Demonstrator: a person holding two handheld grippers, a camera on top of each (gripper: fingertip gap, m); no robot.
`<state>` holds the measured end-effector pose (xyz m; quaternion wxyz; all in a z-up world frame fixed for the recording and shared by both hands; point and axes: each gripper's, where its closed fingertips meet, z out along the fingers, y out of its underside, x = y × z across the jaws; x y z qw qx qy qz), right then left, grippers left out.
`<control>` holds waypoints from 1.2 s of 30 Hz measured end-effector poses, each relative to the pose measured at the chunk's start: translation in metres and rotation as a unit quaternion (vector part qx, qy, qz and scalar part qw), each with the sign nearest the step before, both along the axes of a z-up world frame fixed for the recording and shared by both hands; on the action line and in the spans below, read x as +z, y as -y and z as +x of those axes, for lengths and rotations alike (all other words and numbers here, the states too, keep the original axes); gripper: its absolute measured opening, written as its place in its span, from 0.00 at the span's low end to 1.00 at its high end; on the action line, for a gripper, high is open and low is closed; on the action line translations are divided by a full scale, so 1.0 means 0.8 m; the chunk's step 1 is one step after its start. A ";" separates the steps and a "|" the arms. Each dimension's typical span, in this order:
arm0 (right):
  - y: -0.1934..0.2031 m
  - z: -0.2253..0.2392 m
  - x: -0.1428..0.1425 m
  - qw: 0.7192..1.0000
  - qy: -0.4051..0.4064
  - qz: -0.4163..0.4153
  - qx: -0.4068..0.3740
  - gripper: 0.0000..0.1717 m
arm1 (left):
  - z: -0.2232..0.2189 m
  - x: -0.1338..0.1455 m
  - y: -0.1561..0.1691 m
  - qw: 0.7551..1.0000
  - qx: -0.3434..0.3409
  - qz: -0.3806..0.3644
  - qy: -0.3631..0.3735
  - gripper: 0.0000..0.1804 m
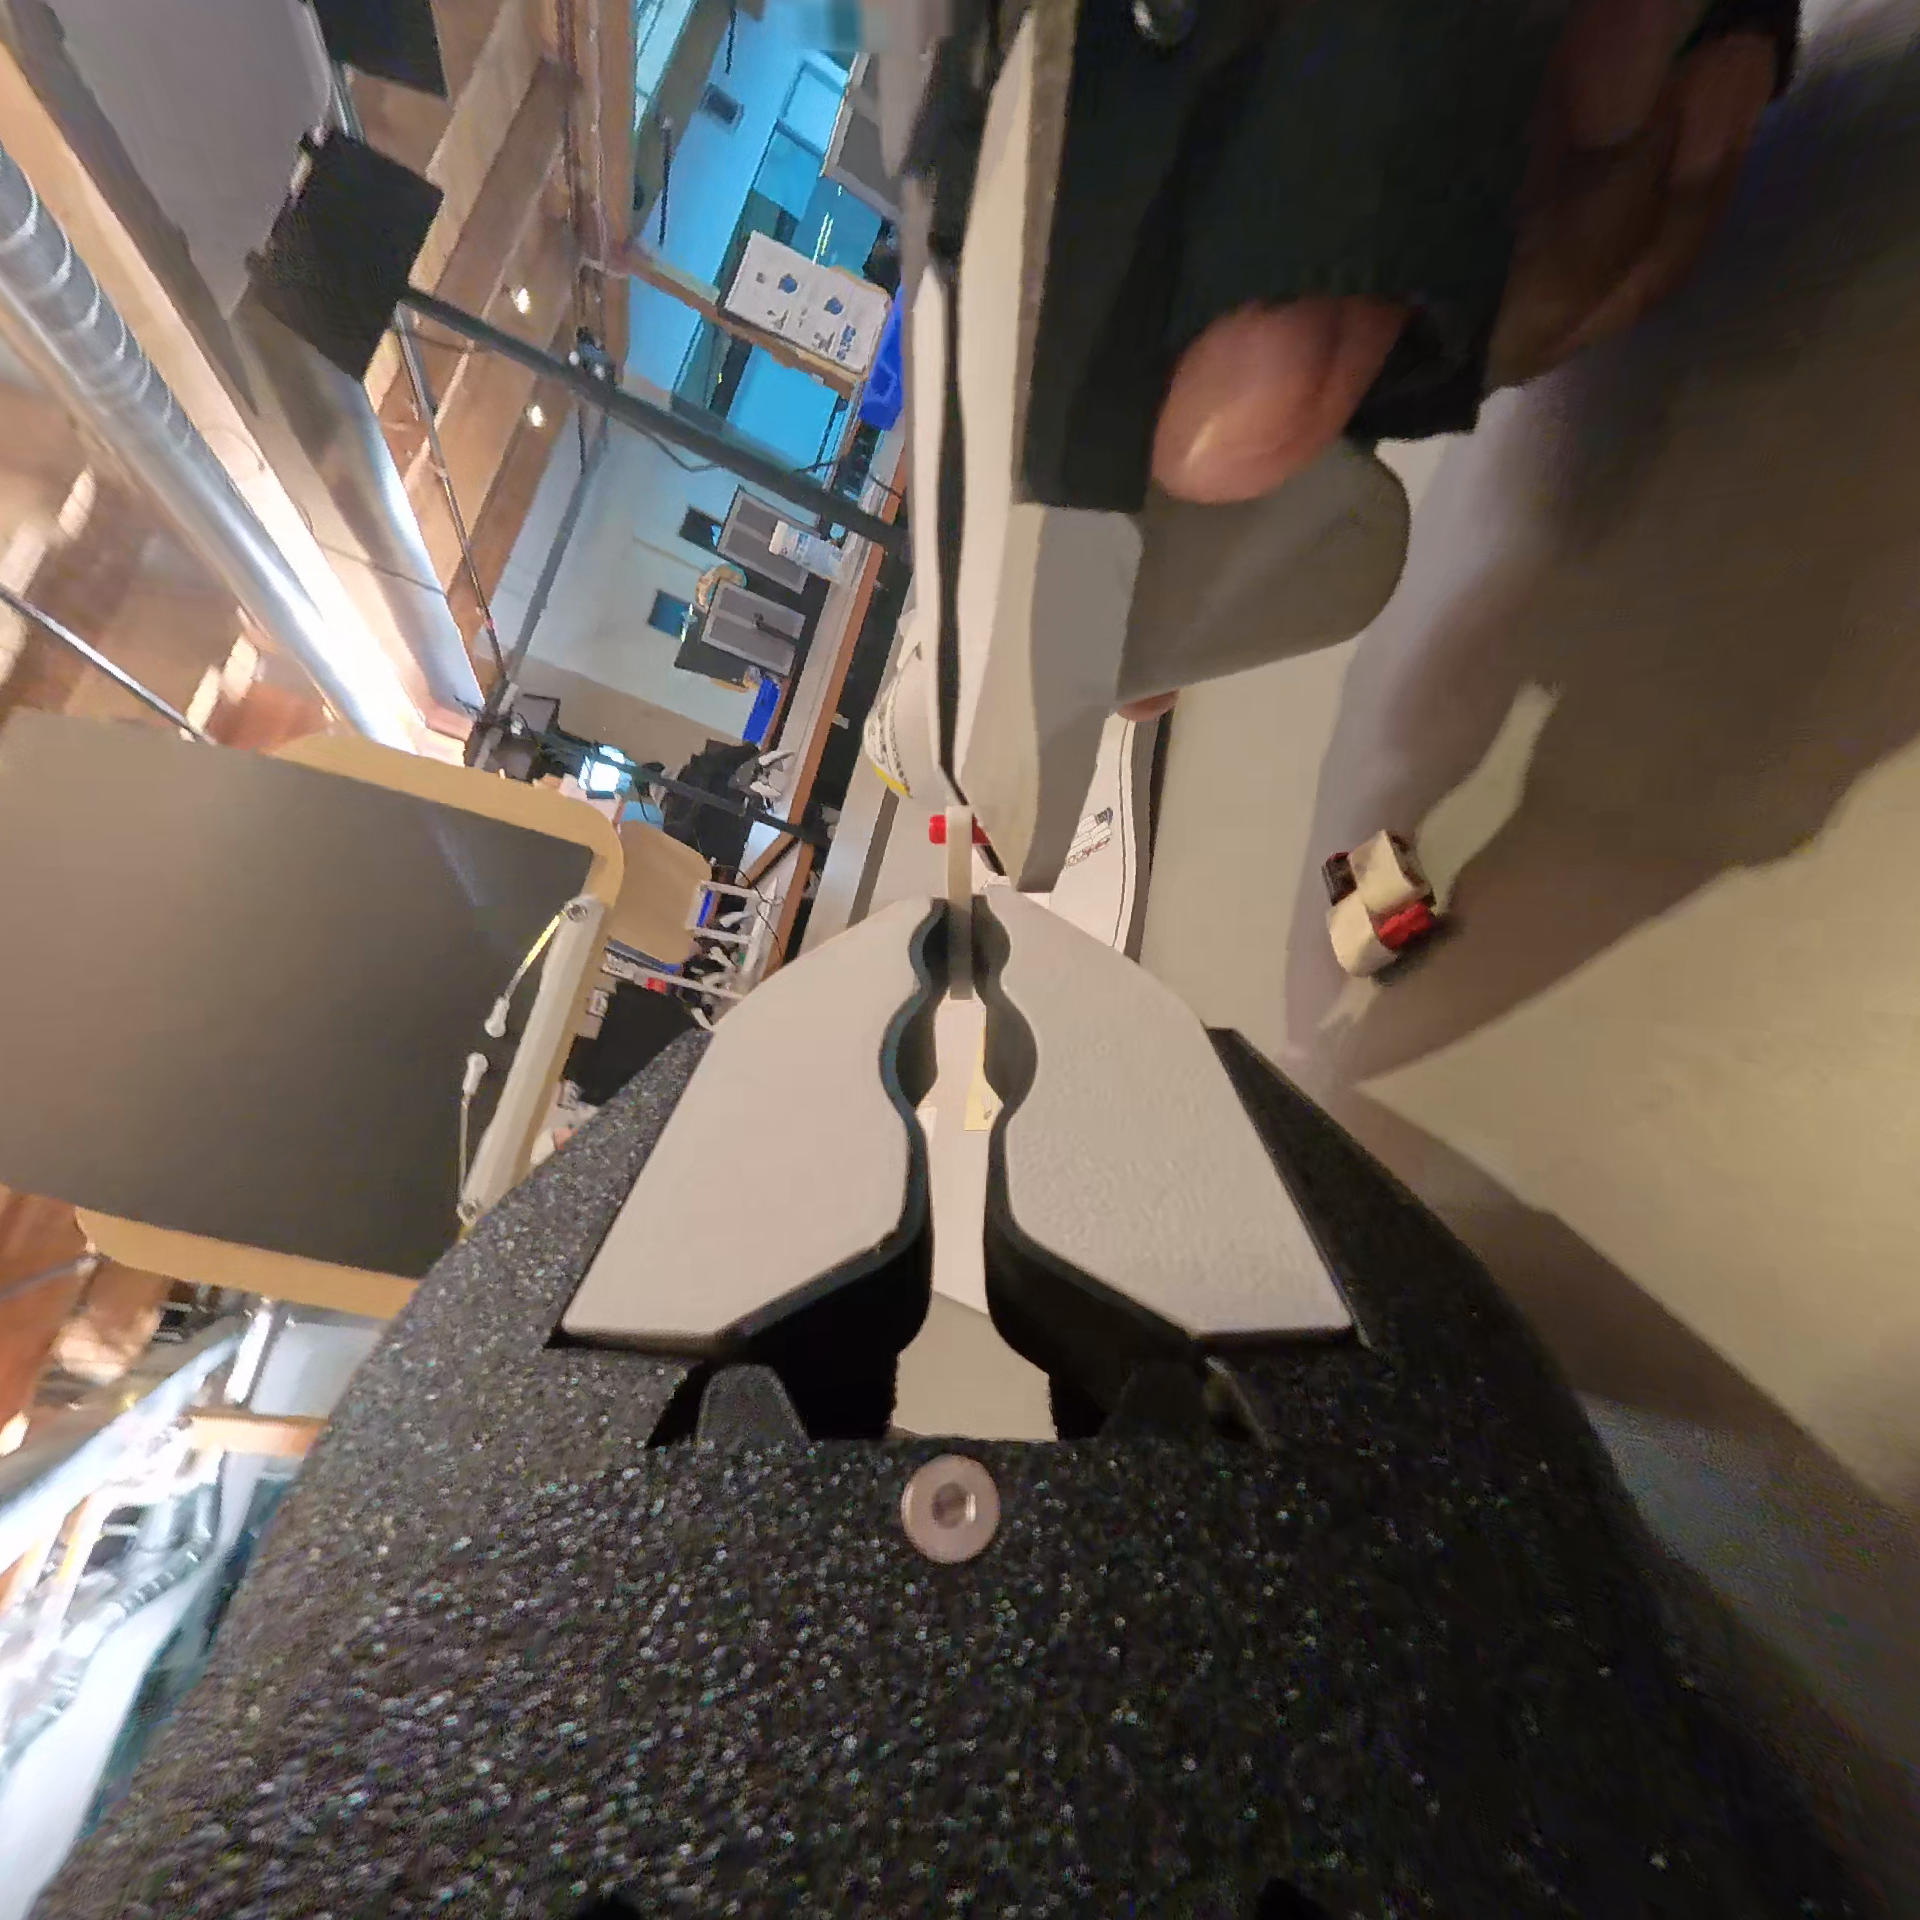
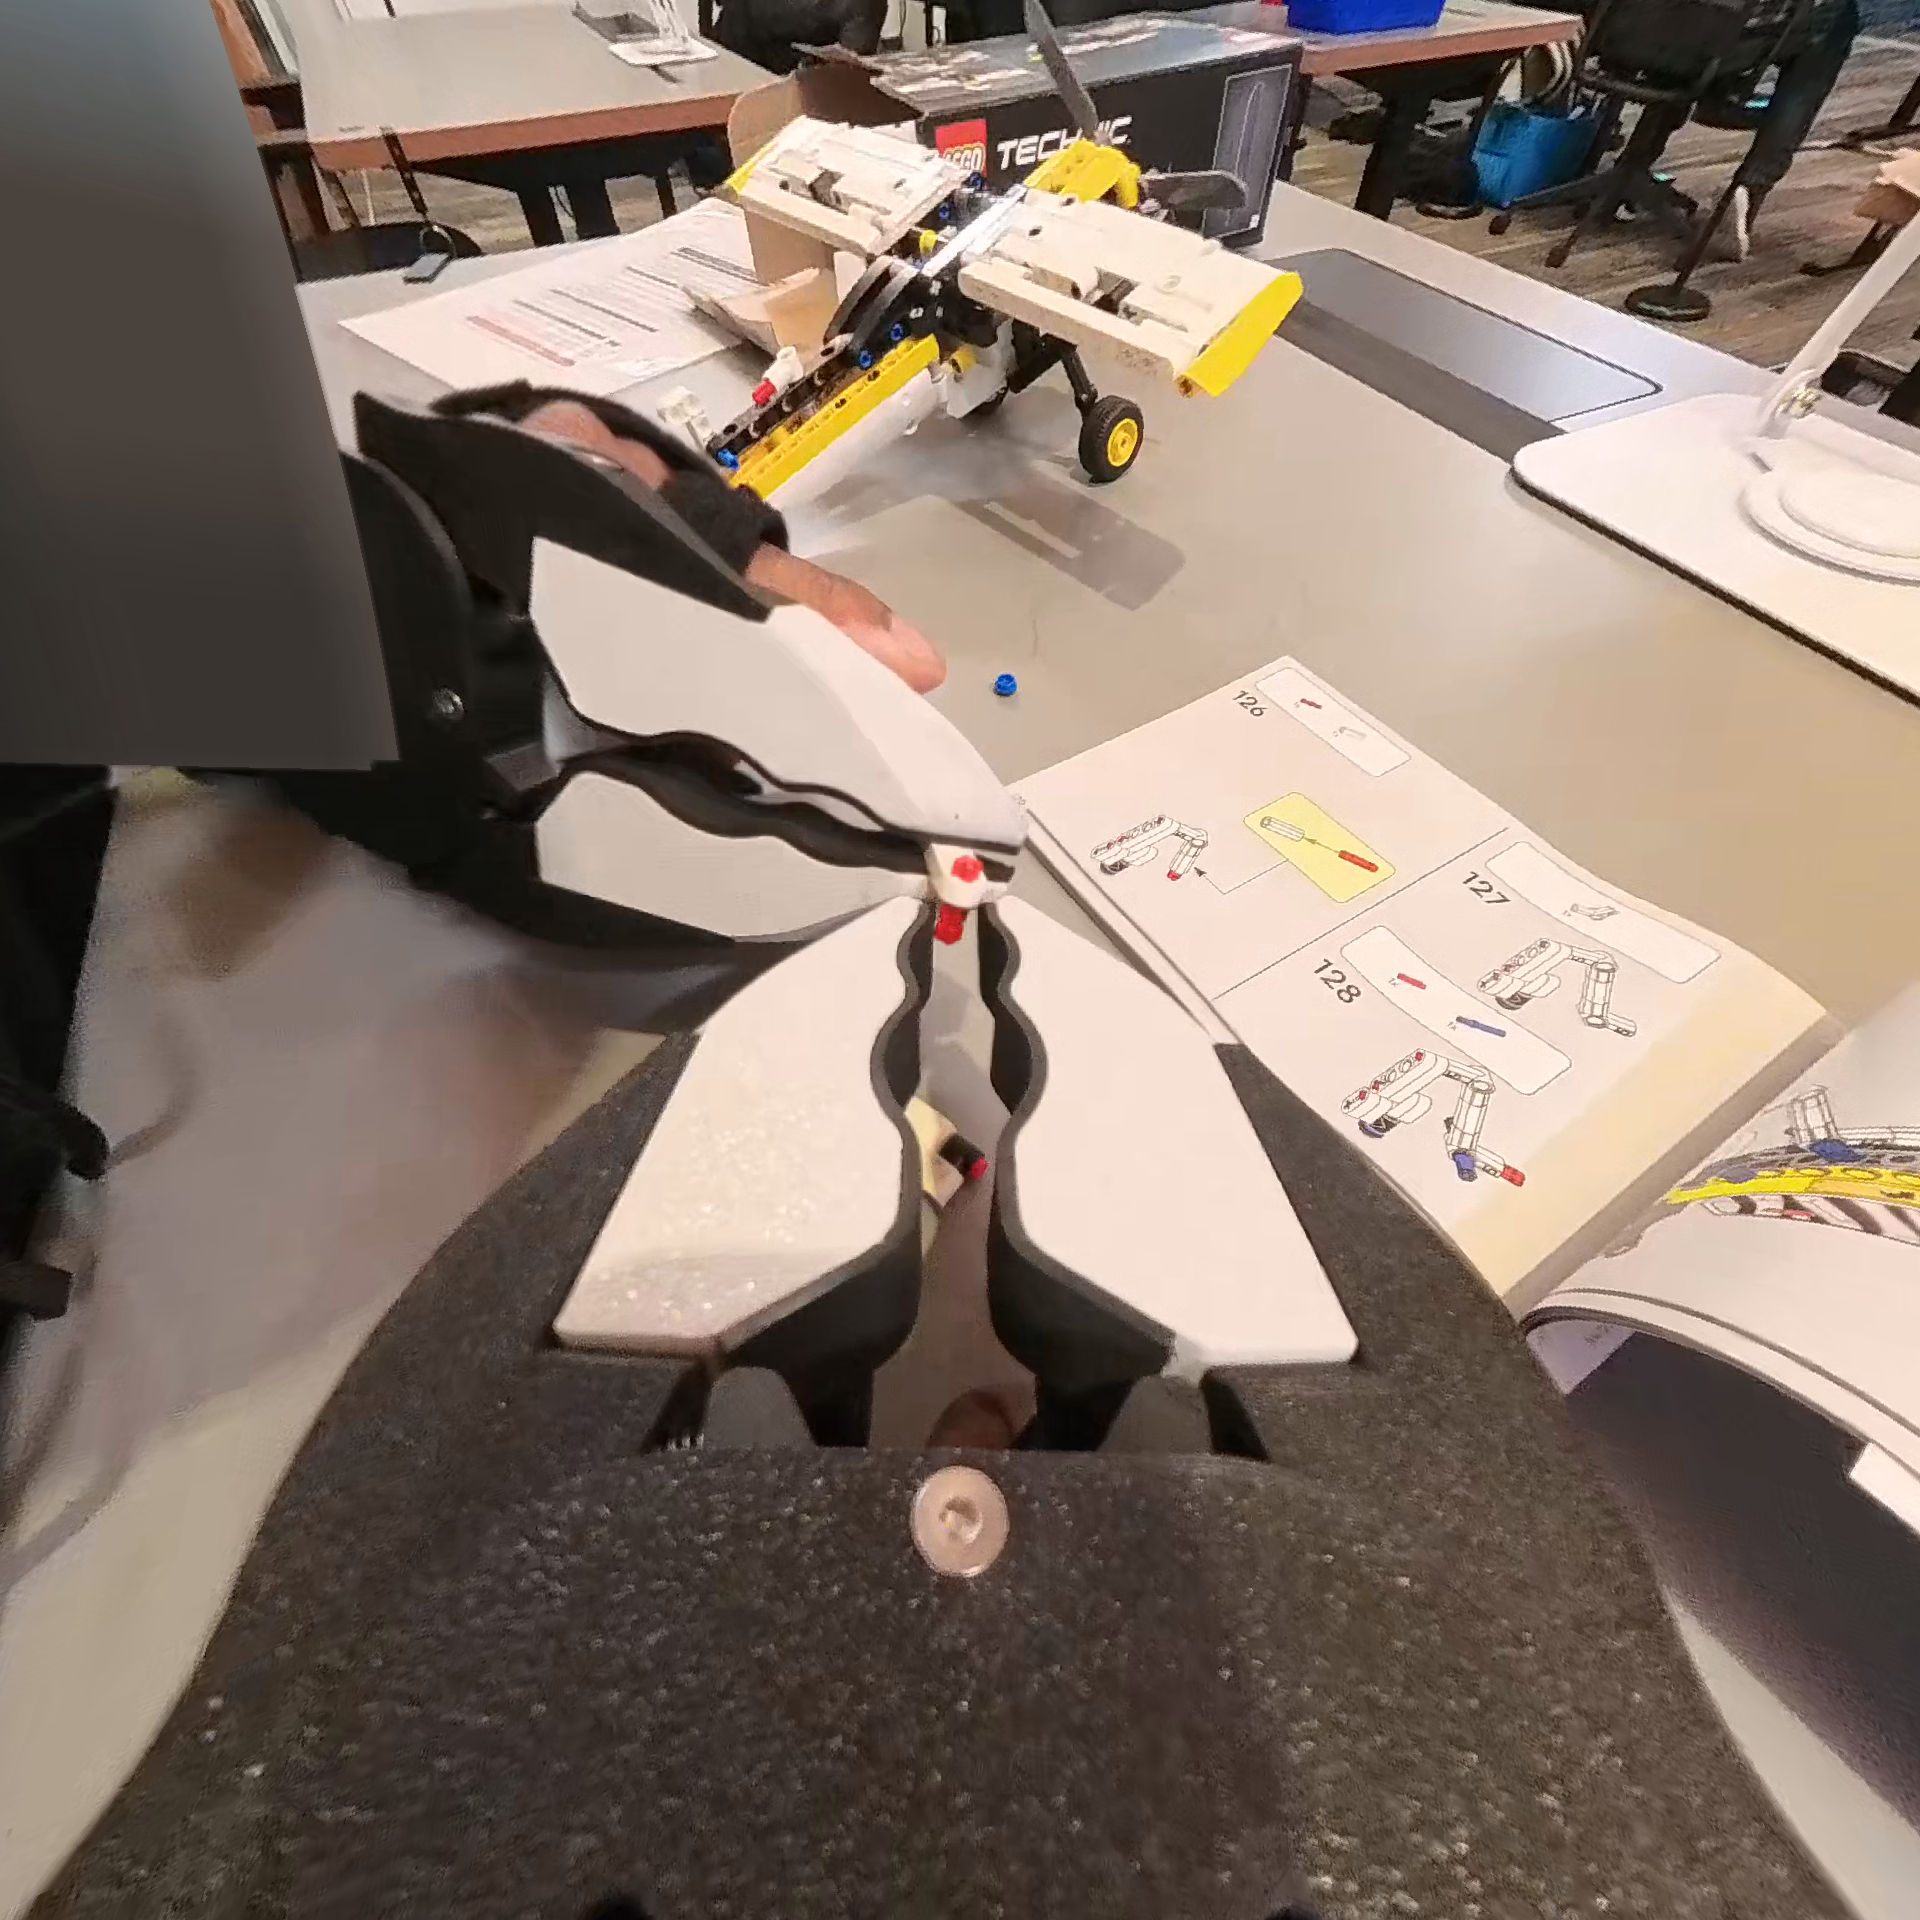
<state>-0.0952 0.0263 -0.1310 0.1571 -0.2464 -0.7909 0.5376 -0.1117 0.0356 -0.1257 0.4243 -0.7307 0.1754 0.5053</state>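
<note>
The left gripper (image 1: 961,935) has its fingers clenched on a thin white beam (image 1: 960,904), edge-on between the pads, which press on it from both sides. The beam sticks out past the fingertips, and a red pin (image 1: 938,828) pokes from its far end. In the right wrist view the same beam (image 2: 961,876) shows end-on, gripped at the tip of the left gripper (image 2: 971,857), with the red pin in its face.

The right gripper (image 2: 954,925) meets it tip to tip. A second red pin (image 2: 948,923) sits between its fingertips, just under the white beam and touching it. The right fingers stand narrowly apart; whether both pads press on this pin I cannot tell, since the right pad seems to have a little space beside it.

Both grippers hang above a grey bench (image 2: 1299,582). To the right lies an open booklet (image 2: 1351,935) of building steps. A small blue stud (image 2: 1005,684) lies loose on the bench just beyond the left gripper. Farther off stands a white and yellow brick plane (image 2: 997,301), with a dark box (image 2: 1143,114) behind it and a printed sheet (image 2: 561,301) to its left. In the left wrist view a small white and red brick part (image 1: 1382,902) lies on the bench to the right.
</note>
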 end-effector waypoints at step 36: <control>-0.152 -0.005 0.113 0.956 -0.164 0.094 -0.225 0.02 | -0.018 -0.017 0.018 0.974 0.001 0.063 0.218 0.02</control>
